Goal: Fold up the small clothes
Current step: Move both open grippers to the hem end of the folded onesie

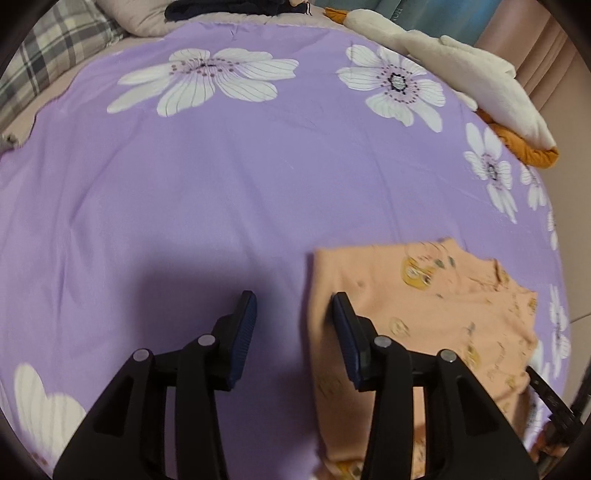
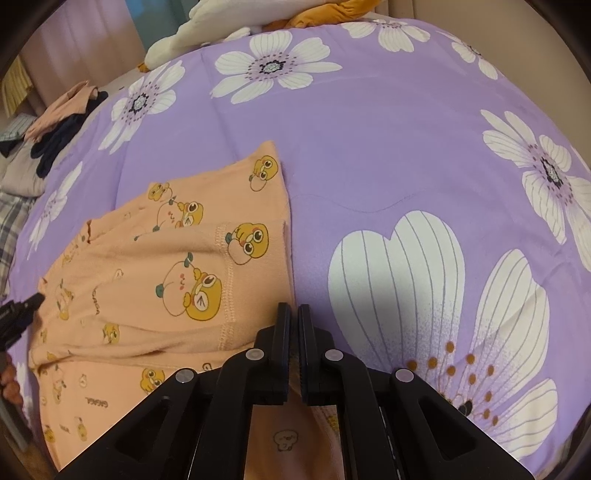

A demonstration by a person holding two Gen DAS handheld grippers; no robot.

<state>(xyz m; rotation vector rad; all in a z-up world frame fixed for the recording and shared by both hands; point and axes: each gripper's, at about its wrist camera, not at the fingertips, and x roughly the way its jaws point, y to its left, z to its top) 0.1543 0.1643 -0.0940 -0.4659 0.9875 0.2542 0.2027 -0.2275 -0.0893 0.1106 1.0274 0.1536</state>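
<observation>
Closest in the right wrist view, the right gripper point(image 2: 294, 314) has its jaws drawn nearly together, only a thin slit between them, with peach cloth running under and behind the fingers; whether they actually pinch that cloth cannot be told. The cloth belongs to the peach garment point(image 2: 147, 280), a small piece printed with yellow cartoon ducks and round peach-faced figures, lying partly folded flat on the purple bedsheet point(image 2: 369, 147). Small dark lettering is printed among the ducks and reads roughly "GAGAGA", seen upside down and sideways. A stitched hem runs across the top folded layer. In the left wrist view, the left gripper point(image 1: 293, 306) hangs with its jaws spread wide, gripping nothing; its right finger is over the near left edge of the same garment point(image 1: 424, 317), its left finger over bare sheet. The sheet carries big white flowers with dark dotted centres. Farther off, a white plush toy with orange parts point(image 1: 480, 85) lies along the far edge of the sheet. Beyond it, a dark navy garment point(image 1: 236, 9) lies at the head of the bed, beside a grey plaid pillow point(image 1: 55, 55). The right wrist view shows a heap of dark and peach clothes point(image 2: 62, 125) off the sheet's far left.
</observation>
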